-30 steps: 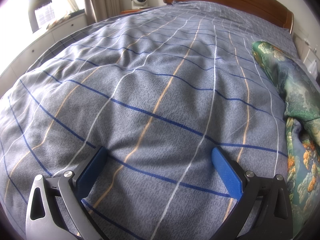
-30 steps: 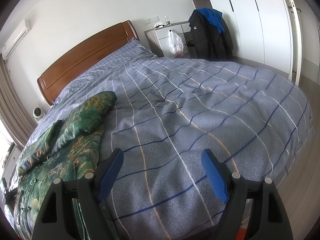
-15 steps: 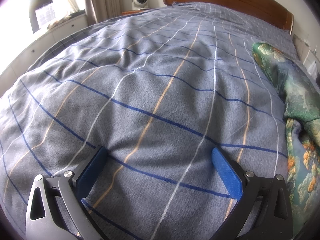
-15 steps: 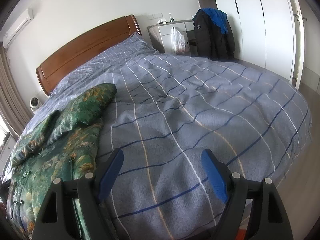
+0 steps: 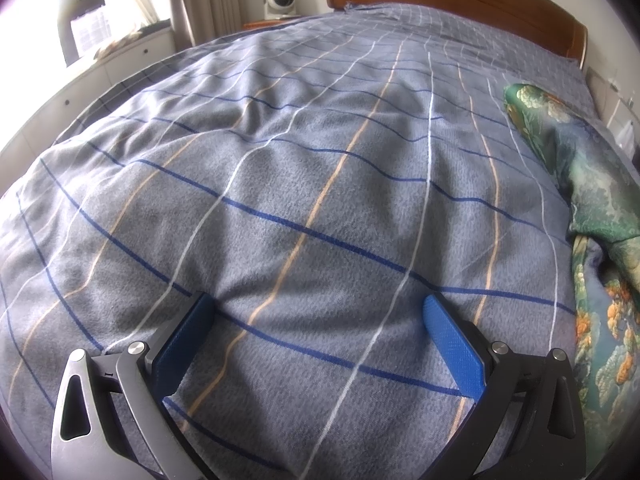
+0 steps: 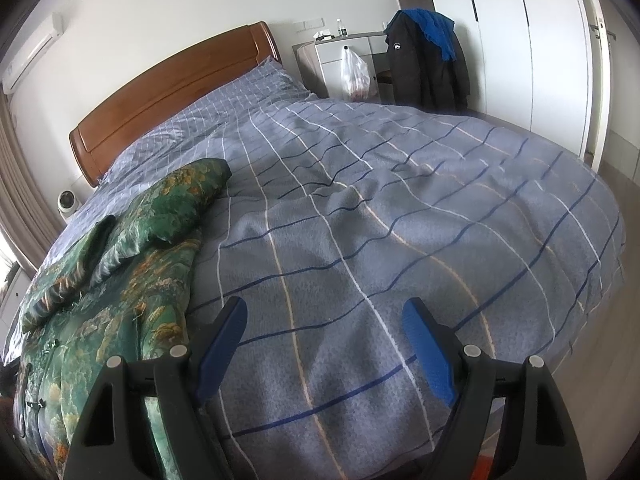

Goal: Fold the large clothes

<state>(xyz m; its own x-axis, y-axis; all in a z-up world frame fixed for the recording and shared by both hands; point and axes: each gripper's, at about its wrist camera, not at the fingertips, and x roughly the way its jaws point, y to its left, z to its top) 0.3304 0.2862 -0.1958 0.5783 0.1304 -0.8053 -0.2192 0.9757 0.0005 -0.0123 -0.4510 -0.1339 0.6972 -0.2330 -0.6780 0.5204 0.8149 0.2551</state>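
Observation:
A green garment with an orange flower print (image 6: 120, 280) lies spread along one side of the bed, one sleeve stretched toward the headboard; in the left wrist view the garment (image 5: 592, 208) runs down the right edge. My left gripper (image 5: 316, 314) hovers open over the grey checked bedcover (image 5: 300, 168), well left of the garment, nothing between its blue pads. My right gripper (image 6: 324, 316) is open too, over the bedcover (image 6: 400, 220) just right of the garment's edge, holding nothing.
A wooden headboard (image 6: 172, 92) closes the far end of the bed. A chair draped with a dark jacket and blue cloth (image 6: 428, 60) stands beside a dresser with a plastic bag (image 6: 354, 76). White wardrobes (image 6: 520, 40) line the right wall. A small fan (image 5: 280, 0) sits by the curtain.
The right wrist view has rolled and shifted slightly, so the bed sits differently in the frame. The left gripper has not moved. Both grippers stay open.

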